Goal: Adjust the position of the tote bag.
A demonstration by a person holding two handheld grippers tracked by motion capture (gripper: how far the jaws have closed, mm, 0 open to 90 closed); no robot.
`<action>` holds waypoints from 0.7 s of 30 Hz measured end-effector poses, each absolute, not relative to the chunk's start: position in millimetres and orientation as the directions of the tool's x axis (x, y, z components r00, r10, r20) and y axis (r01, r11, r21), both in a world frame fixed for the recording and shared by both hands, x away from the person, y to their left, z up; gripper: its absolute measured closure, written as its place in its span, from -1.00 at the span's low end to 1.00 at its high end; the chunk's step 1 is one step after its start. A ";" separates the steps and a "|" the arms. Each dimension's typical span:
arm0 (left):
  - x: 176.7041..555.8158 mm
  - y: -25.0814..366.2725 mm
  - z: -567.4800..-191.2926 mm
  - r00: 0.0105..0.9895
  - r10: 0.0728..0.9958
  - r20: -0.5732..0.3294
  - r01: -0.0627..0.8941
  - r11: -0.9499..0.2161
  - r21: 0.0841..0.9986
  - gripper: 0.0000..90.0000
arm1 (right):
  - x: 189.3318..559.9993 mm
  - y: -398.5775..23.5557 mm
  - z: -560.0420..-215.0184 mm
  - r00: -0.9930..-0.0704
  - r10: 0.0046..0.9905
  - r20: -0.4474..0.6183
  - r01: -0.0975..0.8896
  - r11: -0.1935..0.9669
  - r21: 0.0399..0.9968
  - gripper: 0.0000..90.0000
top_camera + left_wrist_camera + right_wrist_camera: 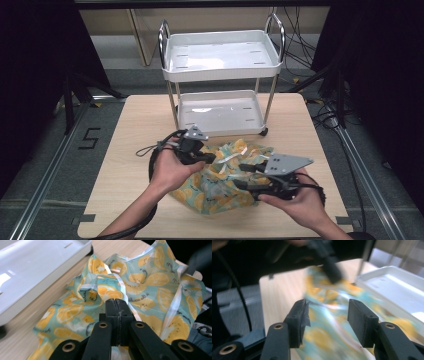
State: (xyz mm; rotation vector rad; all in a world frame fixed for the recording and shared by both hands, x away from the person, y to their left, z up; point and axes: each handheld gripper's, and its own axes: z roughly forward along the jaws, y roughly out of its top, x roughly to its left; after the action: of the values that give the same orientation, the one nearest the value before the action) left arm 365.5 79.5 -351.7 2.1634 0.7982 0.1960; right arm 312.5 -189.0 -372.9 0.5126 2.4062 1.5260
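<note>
A teal cloth (220, 187) printed with orange slices lies crumpled on the wooden table (135, 130), between the person's two hands. My left gripper (210, 159) reaches in from the left, and its jaws are shut on a raised fold at the cloth's white hem (121, 285); in the left gripper view the tips (116, 302) meet with no gap. My right gripper (240, 176) comes in from the right, just above the cloth (329, 335). Its jaws (327, 305) stand apart, with the cloth behind and below them and neither pad touching it.
A white two-tier cart (220, 70) with chrome handles stands at the table's far side, its lower tray (37, 272) close behind the cloth. Bare wood lies to the left and right of the cloth. Cables trail on the floor at the far right.
</note>
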 end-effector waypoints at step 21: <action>326.7 103.3 -370.9 0.743 0.647 -0.173 0.508 -0.376 0.775 0.98 | 340.4 -258.1 -402.5 -0.408 0.641 0.650 0.831 -0.034 0.555 -0.05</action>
State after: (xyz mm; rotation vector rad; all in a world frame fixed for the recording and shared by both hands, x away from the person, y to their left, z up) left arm 326.7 103.3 -370.9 2.0548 0.8697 0.1986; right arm 340.4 -258.1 -402.5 1.7958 2.3090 1.6119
